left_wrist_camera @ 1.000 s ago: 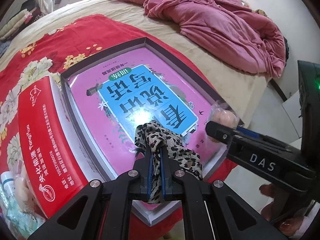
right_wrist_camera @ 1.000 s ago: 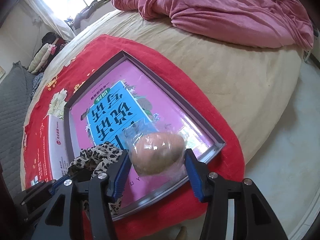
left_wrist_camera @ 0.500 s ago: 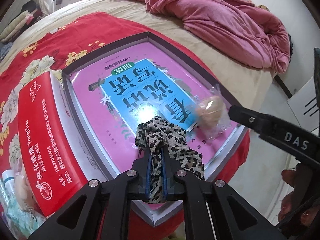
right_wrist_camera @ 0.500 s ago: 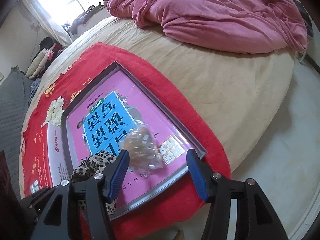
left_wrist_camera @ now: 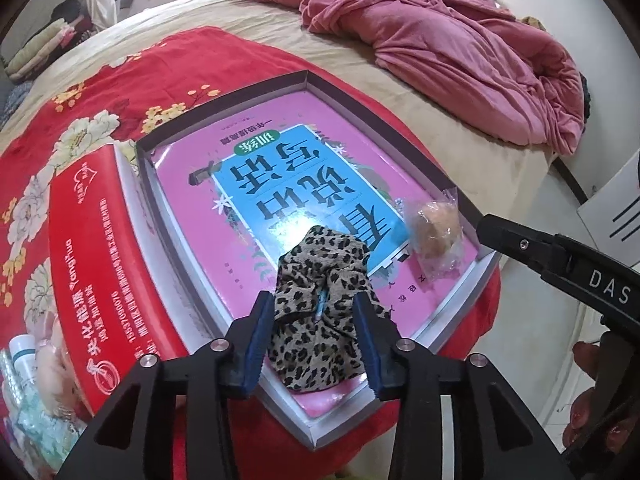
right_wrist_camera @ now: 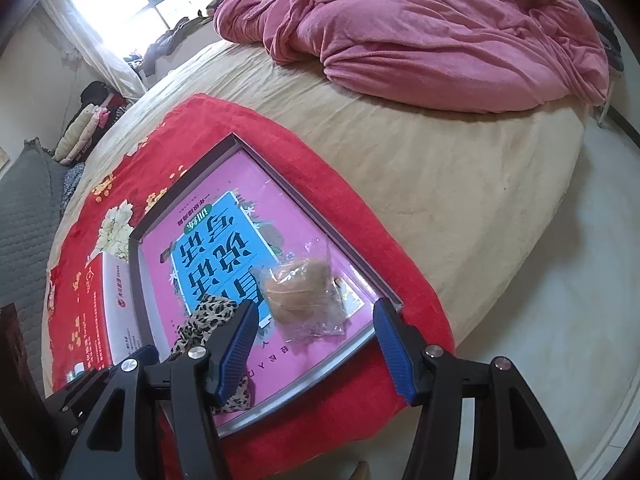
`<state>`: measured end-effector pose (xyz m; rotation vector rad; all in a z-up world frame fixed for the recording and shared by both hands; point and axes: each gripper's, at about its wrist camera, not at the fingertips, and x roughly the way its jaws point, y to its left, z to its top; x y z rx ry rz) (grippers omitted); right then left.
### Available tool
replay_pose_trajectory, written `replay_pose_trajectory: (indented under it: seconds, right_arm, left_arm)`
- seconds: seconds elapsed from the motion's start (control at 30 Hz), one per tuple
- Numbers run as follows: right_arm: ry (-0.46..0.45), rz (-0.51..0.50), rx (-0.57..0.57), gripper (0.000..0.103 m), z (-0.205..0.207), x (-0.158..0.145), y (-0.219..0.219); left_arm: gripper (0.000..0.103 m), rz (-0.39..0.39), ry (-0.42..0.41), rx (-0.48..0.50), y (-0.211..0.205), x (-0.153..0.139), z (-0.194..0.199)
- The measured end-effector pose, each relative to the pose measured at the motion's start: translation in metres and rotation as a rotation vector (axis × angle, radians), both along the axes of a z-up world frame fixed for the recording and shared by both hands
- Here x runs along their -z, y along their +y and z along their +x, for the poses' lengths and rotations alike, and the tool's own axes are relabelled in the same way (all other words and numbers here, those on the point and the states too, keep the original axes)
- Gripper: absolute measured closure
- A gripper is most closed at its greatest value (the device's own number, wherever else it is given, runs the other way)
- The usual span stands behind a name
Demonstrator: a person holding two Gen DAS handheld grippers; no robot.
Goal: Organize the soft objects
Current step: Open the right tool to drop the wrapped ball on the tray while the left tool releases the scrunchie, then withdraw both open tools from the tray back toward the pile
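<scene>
A leopard-print cloth (left_wrist_camera: 320,312) lies in the near corner of a shallow grey-rimmed box (left_wrist_camera: 224,98) lined with a pink and blue book cover. My left gripper (left_wrist_camera: 316,340) is open, its blue pads either side of the cloth without squeezing it. A tan soft lump in a clear plastic bag (left_wrist_camera: 436,232) lies in the box's right corner; it also shows in the right wrist view (right_wrist_camera: 304,292). My right gripper (right_wrist_camera: 314,344) is open and empty, just short of the bag. The cloth (right_wrist_camera: 208,316) shows at its left finger.
The box (right_wrist_camera: 352,344) sits on a red floral blanket (left_wrist_camera: 92,92) on a beige bed (right_wrist_camera: 420,152). A red carton (left_wrist_camera: 88,264) lies left of the box. A pink quilt (left_wrist_camera: 440,36) is heaped at the far side. The floor (right_wrist_camera: 540,340) lies to the right.
My left gripper has opened and let go of the leopard cloth, which now lies in the box. My right gripper released the bagged lump into the box and drew back.
</scene>
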<state>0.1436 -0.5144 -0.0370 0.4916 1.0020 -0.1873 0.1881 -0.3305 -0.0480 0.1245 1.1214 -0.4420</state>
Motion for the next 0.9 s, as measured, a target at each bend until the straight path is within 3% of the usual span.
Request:
replay_pose_trajectory:
  seconds: [0.3,0.9]
  right_arm:
    - [-0.003,-0.015,-0.025,0.042,-0.004,-0.007,0.008]
    - [-0.049,-0.089,-0.086,0.035,-0.022,-0.039,0.038]
  left_arm:
    - [0.038,-0.010,-0.022,-0.016,0.012,-0.019,-0.010]
    - [0.026,-0.058,-0.063,-0.085,0.058,-0.058,-0.033]
